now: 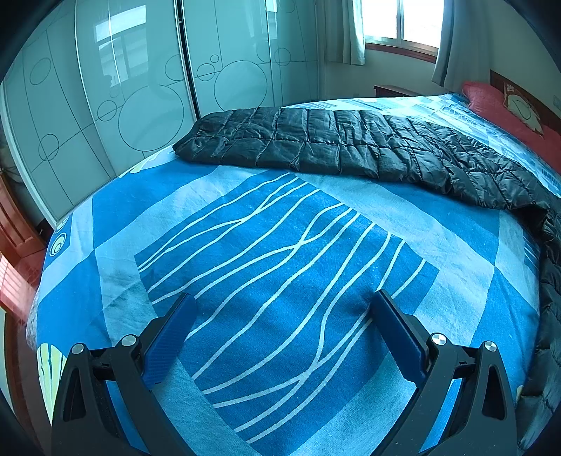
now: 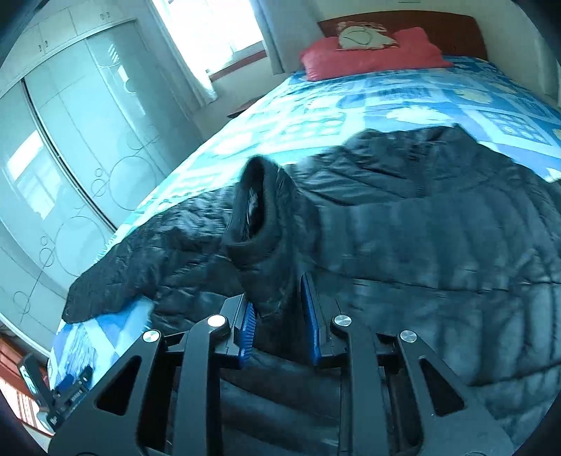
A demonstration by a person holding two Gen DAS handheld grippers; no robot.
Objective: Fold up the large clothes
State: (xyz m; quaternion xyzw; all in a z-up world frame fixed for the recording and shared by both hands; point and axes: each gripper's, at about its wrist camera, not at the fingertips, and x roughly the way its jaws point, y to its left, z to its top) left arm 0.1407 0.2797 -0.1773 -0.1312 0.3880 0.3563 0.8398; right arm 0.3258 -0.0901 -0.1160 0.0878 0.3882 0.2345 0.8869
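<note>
Partly blurred, black jacket [image 2: 403, 228] sleeve between right gripper [image 2: 278, 301] pads.

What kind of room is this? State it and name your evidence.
A bedroom, most likely: a bed with a patterned blue bedspread, a red pillow against a wooden headboard, and a sliding-door wardrobe.

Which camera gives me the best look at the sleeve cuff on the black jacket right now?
The right wrist view. The cuff stands up just beyond the right gripper, which is closed on the sleeve below it. The left wrist view shows the jacket laid flat across the bed, cuff not visible, beyond the open left gripper.
</note>
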